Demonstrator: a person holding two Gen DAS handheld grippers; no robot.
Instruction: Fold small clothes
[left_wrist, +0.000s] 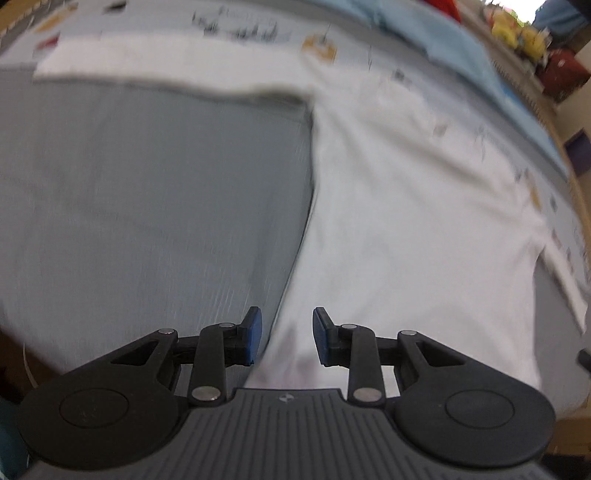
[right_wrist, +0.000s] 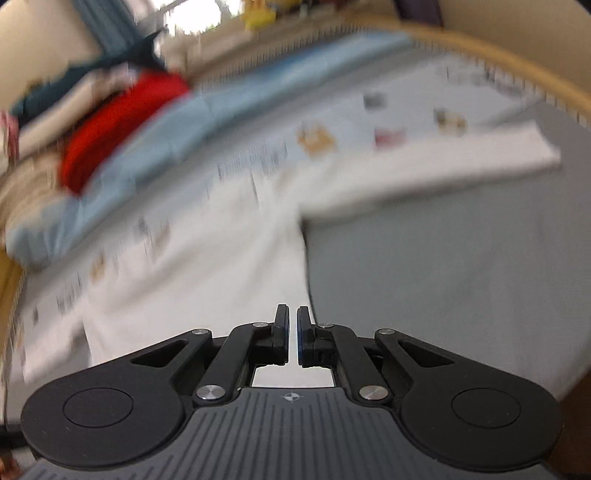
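White cloth fills both blurred views: we see a white shirt (left_wrist: 406, 221) spread flat on the grey table (left_wrist: 147, 221), one sleeve (right_wrist: 461, 162) stretched sideways. Our left claw (left_wrist: 287, 336) hangs wide over its edge, holding nothing. Our right claw (right_wrist: 291, 334) is narrowed to a slit above the shirt; whether it pinches cloth, we cannot tell.

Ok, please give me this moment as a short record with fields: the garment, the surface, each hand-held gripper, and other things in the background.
garment: white garment, spread out, one sleeve stretched sideways
surface: grey cover, with a printed sheet under the garment's far part
left hand-held gripper: jaws open, above the garment's edge
right hand-held gripper: jaws almost closed, narrow gap, nothing clearly held
background: red cloth, light blue cloth, both beyond the garment
image quality: motion blur in both views
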